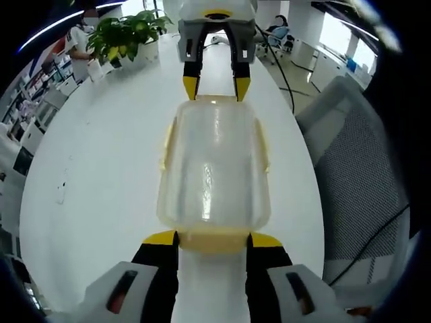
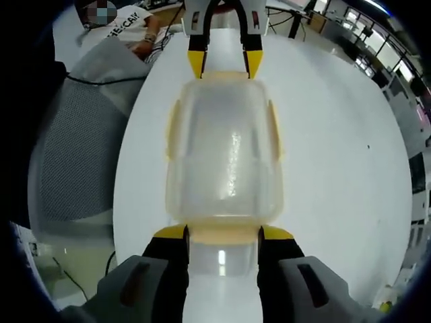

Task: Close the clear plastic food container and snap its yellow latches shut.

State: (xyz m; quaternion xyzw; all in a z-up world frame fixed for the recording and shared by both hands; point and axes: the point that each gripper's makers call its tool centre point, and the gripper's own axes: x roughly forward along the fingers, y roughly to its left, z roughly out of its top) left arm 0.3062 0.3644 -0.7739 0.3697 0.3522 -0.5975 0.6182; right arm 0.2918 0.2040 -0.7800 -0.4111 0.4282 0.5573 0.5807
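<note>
A clear plastic food container [image 1: 214, 161] [image 2: 225, 148] lies lid-on along the white table [image 1: 101, 168] [image 2: 337, 168], with yellow latches on its long sides [image 1: 166, 145] [image 2: 274, 128] and at both ends. My left gripper [image 1: 213, 239] stands open at the near end in the left gripper view, its yellow tips on either side of the end latch. At the opposite end my right gripper [image 2: 224, 233] is open, flanking that end's latch the same way. Each gripper also appears at the far end in the other's view: the right gripper [image 1: 216, 87] and the left gripper [image 2: 224, 65].
A potted plant [image 1: 124, 37] stands at the table's far left end. A grey mesh chair [image 1: 363, 175] [image 2: 74, 155] sits beside the table edge. Cables [image 1: 283, 67] trail over the table's far end. A person [image 2: 128, 30] sits beyond the chair.
</note>
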